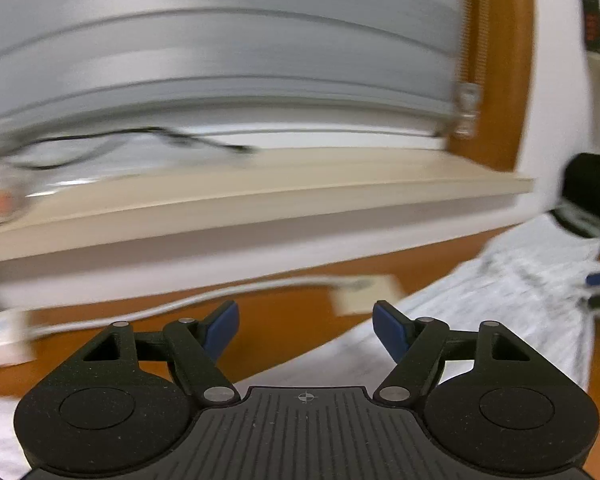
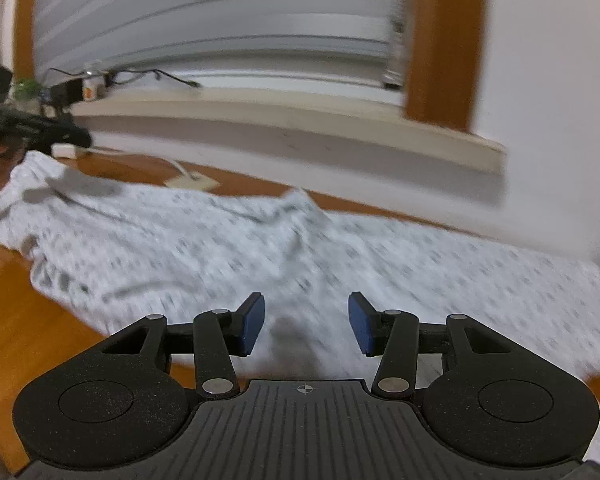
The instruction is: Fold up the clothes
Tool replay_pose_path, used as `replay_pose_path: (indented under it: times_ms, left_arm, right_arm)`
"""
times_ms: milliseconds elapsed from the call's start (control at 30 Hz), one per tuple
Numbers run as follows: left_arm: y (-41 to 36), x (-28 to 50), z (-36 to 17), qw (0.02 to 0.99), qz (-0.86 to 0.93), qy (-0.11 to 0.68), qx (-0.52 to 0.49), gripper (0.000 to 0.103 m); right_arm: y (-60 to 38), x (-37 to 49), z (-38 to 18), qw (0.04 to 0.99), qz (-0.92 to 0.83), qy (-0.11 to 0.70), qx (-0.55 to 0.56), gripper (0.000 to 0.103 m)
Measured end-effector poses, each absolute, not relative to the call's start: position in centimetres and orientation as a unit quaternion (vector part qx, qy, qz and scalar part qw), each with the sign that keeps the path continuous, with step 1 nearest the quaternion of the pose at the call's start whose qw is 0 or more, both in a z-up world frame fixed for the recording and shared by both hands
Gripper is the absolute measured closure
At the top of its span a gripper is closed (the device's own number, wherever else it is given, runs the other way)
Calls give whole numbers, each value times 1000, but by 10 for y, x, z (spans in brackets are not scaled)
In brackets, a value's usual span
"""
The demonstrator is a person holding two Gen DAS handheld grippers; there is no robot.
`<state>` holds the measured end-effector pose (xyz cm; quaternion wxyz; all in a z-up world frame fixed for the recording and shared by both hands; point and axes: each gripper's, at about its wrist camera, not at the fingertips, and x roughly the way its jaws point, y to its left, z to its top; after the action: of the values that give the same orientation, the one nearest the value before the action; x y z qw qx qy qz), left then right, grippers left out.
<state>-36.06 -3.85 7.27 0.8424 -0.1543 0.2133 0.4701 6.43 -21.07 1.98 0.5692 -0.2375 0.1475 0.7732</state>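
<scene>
My right gripper (image 2: 306, 322) stands with jaws wide and nothing between the blue pads (image 2: 252, 324), hanging just above the white patterned garment (image 2: 228, 240), which lies spread and rumpled across the wooden floor (image 2: 24, 320) below the windowsill (image 2: 284, 120). My left gripper (image 1: 306, 330) is wide and empty too, over bare floor, with the garment's edge (image 1: 500, 300) near on its right. Both views smear, so I judge the hands are moving fast. Risks, as I see them: closing while blurred could pinch two layers at the central ridge, or miss the edge; the white cable (image 2: 180, 168) and plate at the far edge might snag.
</scene>
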Motion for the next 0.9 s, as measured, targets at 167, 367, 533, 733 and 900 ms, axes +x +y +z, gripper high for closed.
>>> replay_pose_path:
  times_ms: [167,367,533,733,900]
  left_arm:
    - [-16,-288,58,882,390,213,-156,25]
    - [-11,-239,39,906,327,228,-144,25]
    - [-12,-227,23,911,300,241,-151,25]
    - [-13,-227,20,913,286,240,-162,23]
    - [-17,-224,20,914,286,247,-149,23]
  right_arm:
    - [-238,85,10,595,742,164,-263,56]
    - [-258,109,0,622,709,187,-274,57]
    - [-256,125,-1,630,699,205,-269,98]
    - [-245,139,24,678,656,148,-298,98]
    - [-219,155,68,713,625,82,-307,98]
